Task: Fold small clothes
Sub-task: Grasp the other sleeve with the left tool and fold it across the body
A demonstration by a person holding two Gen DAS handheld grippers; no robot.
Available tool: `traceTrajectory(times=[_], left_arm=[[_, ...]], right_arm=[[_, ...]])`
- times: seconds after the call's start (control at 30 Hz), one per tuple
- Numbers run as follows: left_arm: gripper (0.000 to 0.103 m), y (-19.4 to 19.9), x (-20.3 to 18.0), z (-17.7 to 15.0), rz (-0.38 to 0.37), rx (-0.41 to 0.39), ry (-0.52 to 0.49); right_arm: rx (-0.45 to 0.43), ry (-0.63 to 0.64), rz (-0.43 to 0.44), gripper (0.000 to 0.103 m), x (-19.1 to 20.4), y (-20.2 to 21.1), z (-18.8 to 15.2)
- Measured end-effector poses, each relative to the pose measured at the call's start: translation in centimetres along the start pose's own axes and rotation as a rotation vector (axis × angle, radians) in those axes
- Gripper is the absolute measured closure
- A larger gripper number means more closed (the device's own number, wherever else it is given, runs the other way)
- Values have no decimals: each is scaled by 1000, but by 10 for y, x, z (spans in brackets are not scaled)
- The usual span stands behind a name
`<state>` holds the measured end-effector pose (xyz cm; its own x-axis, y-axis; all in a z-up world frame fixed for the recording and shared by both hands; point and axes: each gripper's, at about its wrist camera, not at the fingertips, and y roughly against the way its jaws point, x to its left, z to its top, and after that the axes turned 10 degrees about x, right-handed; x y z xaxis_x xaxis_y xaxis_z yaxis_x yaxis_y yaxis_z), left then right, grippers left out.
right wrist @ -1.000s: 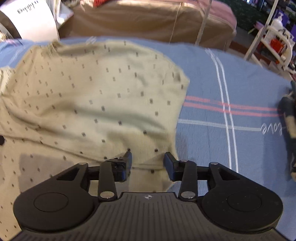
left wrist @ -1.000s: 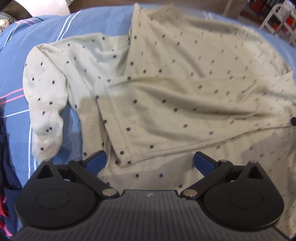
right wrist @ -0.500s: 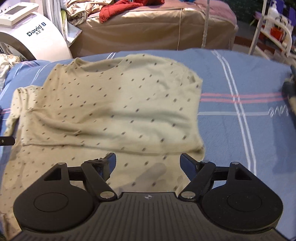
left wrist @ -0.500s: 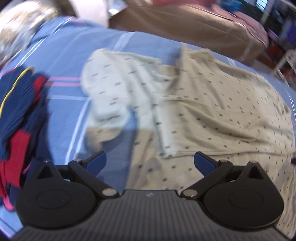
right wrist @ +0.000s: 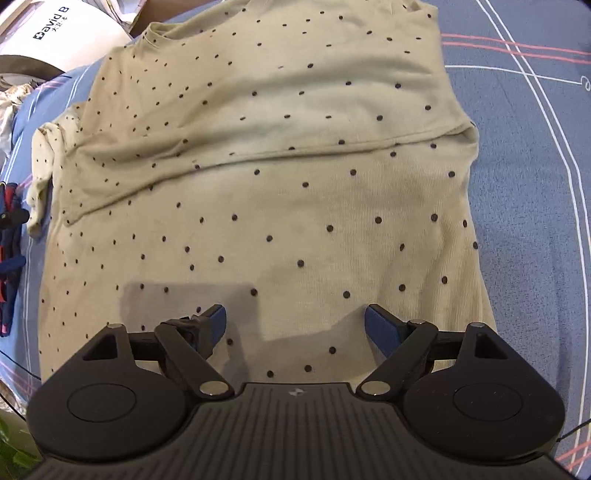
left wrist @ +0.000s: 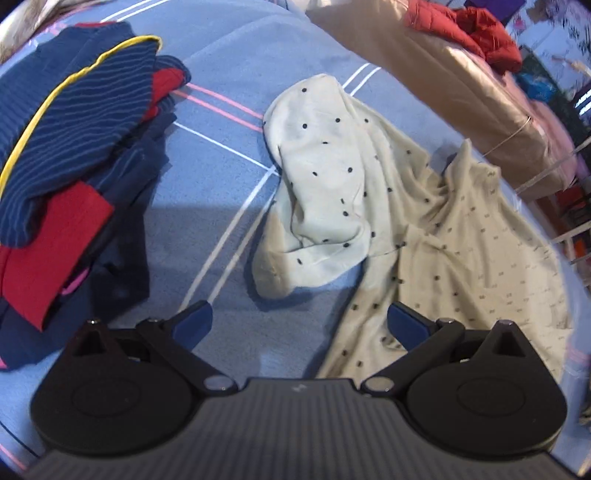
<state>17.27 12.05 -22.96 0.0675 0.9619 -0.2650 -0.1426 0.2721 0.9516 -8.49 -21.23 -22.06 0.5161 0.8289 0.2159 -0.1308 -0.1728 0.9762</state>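
A beige shirt with small dark dots point(right wrist: 295, 192) lies on the blue bedsheet point(right wrist: 524, 184), with one sleeve folded across its body. In the left wrist view the shirt point(left wrist: 461, 258) fills the right side, and its other sleeve point(left wrist: 325, 192) lies crumpled and inside out on the sheet. My left gripper point(left wrist: 299, 325) is open and empty, above the sheet just short of that sleeve's cuff. My right gripper point(right wrist: 295, 325) is open and empty, above the shirt's lower body.
A pile of navy, red and striped clothes point(left wrist: 66, 177) lies left of the sleeve. A tan covered sofa point(left wrist: 461, 74) with a red garment stands beyond the bed. A white appliance point(right wrist: 55, 33) stands at the far left.
The left gripper swung left from over the shirt body to the crumpled sleeve and clothes pile. The right gripper opened wider, released the folded sleeve and pulled back over the shirt's lower half.
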Motion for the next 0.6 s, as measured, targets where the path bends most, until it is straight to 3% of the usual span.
traceTrajectory(times=[0.1, 0.17, 0.23, 0.3, 0.37, 0.47, 0.5, 0.6], left_arm=[[0, -9, -10, -1, 82, -11, -27], [0, -1, -12, -5, 99, -81, -23], [0, 5, -7, -4, 21, -114, 9], [0, 4, 7, 2, -99, -96, 103], [1, 3, 20, 6, -158, -100, 186], [16, -5, 32, 10, -217, -64, 260], [27, -9, 34, 11, -227, -47, 271], [33, -16, 33, 15, -211, -40, 289]], right_arm=[[7, 14, -10, 0, 2, 0, 0], [10, 25, -20, 0, 4, -1, -1], [15, 28, -14, 0, 3, -1, -2], [10, 23, -8, 0, 1, 0, -3], [9, 16, -3, 0, 0, -1, -2], [8, 18, -6, 0, 2, -2, -1], [7, 21, -10, 0, 3, -2, -1], [2, 23, -11, 0, 5, -1, -1]])
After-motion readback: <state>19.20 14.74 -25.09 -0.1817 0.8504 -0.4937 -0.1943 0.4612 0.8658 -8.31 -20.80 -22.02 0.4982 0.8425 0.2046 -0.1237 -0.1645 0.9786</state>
